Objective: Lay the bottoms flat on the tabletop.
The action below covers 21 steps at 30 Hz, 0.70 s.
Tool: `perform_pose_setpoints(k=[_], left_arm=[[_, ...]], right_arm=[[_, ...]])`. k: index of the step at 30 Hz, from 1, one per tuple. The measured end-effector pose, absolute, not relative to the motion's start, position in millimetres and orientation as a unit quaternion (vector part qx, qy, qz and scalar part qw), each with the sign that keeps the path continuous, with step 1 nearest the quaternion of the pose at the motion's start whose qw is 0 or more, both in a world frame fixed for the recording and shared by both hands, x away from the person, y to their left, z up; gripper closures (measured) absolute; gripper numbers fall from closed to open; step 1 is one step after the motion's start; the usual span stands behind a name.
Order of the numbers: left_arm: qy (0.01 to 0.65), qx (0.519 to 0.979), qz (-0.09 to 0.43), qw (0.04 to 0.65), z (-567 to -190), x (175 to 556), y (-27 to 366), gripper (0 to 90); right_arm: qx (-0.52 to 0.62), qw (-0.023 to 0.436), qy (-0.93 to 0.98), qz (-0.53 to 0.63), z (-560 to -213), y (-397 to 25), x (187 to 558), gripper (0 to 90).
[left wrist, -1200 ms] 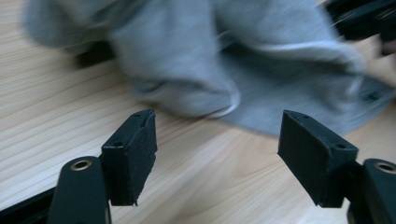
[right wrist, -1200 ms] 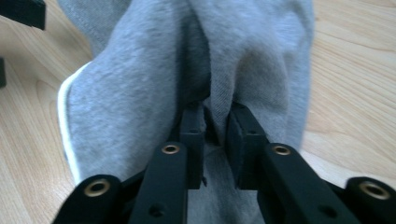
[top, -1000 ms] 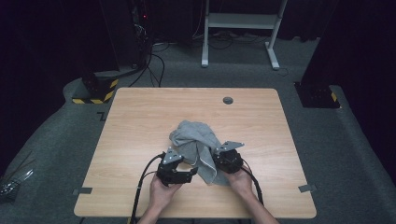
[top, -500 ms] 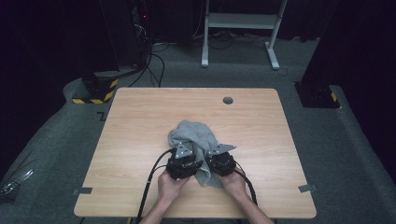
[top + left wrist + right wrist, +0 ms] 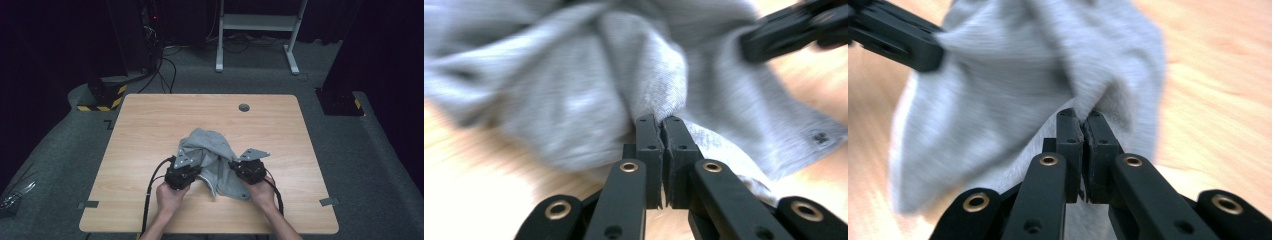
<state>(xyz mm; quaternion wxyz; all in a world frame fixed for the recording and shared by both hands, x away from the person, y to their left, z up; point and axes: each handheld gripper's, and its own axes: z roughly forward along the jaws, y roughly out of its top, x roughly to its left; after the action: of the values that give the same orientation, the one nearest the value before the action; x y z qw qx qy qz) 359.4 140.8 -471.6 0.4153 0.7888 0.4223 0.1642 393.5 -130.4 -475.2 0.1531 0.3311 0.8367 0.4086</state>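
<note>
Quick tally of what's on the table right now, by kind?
Grey garment: 1
Grippers: 2, the left gripper and the right gripper, each shut on the garment
Total: 3

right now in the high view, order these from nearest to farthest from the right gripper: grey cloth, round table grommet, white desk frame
1. grey cloth: clamped in the right gripper, at the table's near middle.
2. round table grommet: far table edge.
3. white desk frame: on the floor beyond the table.

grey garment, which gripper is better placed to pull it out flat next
Neither clearly: the left gripper and right gripper are each shut on a fold of the grey garment, so both together.
</note>
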Motion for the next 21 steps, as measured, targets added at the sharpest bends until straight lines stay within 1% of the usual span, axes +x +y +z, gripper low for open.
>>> perform_pose_setpoints(k=[1,4,7,11,12,14,15,16,17,21], left_arm=[[0.434,0.78,0.17,0.418,-470.3,359.8,150.0,87.4],[0.455,0.767,0.184,0.414,-471.1,361.7,167.0,87.4],[0.478,0.759,0.2,0.394,-476.3,365.2,182.8,87.4],[0.511,0.747,0.205,0.372,-484.9,367.9,201.1,86.6],[0.517,0.746,0.205,0.367,-485.6,366.8,203.2,85.3],[0.517,0.744,0.207,0.369,-484.6,360.8,203.0,78.2],[0.517,0.744,0.207,0.369,-484.6,360.8,203.0,74.6],[0.506,0.748,0.211,0.375,-481.0,353.6,199.0,70.0],[0.498,0.748,0.212,0.383,-479.1,349.7,195.5,66.5],[0.456,0.77,0.218,0.389,-473.5,334.9,174.7,58.6]], right_arm=[[0.342,0.163,0.83,0.41,-470.3,-141.4,396.2,86.8],[0.356,0.172,0.822,0.411,-467.4,-152.8,400.3,86.9],[0.372,0.179,0.814,0.408,-468.7,-161.3,405.3,86.9],[0.397,0.176,0.812,0.39,-477.7,-168.5,412.7,86.6],[0.4,0.174,0.814,0.383,-480.5,-169.2,413.7,85.3],[0.401,0.174,0.817,0.376,-484.3,-169.4,411.9,80.0],[0.401,0.174,0.817,0.376,-484.3,-169.4,411.9,80.0],[0.392,0.17,0.818,0.385,-484.5,-169.1,405.9,75.7],[0.39,0.169,0.818,0.386,-483.9,-168.3,403.0,73.5],[0.368,0.177,0.827,0.386,-481.4,-164.0,388.6,68.3]])
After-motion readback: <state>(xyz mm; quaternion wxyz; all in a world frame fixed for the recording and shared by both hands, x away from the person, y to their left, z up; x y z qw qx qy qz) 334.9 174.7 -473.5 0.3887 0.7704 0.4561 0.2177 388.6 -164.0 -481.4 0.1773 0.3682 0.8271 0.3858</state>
